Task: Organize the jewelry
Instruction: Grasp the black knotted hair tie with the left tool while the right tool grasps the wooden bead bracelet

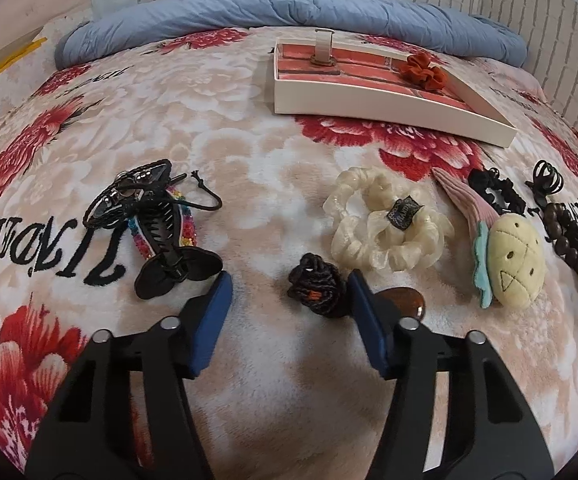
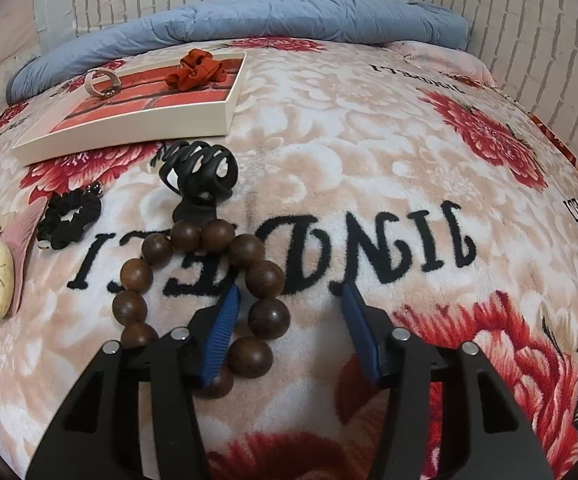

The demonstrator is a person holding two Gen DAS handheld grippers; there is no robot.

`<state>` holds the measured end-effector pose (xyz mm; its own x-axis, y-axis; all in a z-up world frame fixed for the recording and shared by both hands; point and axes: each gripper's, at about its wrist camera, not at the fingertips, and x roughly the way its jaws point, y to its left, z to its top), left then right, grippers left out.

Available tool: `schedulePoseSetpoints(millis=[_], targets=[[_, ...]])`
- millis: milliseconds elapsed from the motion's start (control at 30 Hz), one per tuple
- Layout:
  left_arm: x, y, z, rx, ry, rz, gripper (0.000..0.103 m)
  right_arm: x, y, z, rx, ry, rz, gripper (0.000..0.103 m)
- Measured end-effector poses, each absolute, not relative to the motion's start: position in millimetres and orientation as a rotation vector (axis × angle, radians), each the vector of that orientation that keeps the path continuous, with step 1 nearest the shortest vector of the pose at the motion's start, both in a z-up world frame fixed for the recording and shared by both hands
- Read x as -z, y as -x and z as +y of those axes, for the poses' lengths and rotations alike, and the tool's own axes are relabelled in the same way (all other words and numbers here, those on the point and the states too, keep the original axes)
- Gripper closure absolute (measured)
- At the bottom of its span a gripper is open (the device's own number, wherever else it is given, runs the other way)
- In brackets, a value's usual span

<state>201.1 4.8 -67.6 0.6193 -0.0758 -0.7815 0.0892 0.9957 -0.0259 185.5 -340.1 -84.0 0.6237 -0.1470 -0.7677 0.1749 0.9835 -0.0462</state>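
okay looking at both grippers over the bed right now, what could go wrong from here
1. The left gripper is open around the small black braided tie, but an amber clip lies right beside its right finger; closing may pinch or drag both.
2. The right gripper is open with one finger inside the wooden bead bracelet; lifting could snag the loop rather than grip it.
3. The blanket is plush, so fingertips may catch pile.

Even, soft indoor light, moderately bright. Faint shadow on blanket (image 1: 273, 360) between left gripper (image 1: 289, 300) fingers. Glossy glints on wooden bead bracelet (image 2: 205, 296). Heavy fisheye bend in both views, brick wall (image 2: 529, 40) curving, black vignette in corners. Centre sharp, edges slightly soft.
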Motion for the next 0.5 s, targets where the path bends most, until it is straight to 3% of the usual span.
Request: schedulePoseSetpoints(millis=[233, 500], targets=[[68.0, -200.6, 4.4, 0.1, -0.009, 0.898, 0.06, 84.2, -185.7, -339.6, 0.183, -0.031, 0.877, 0.051], [68.8, -200.7, 6.0, 0.093, 0.003, 0.896, 0.069, 81.4, -183.5, -331.9, 0.161, -0.01, 0.865, 0.068]])
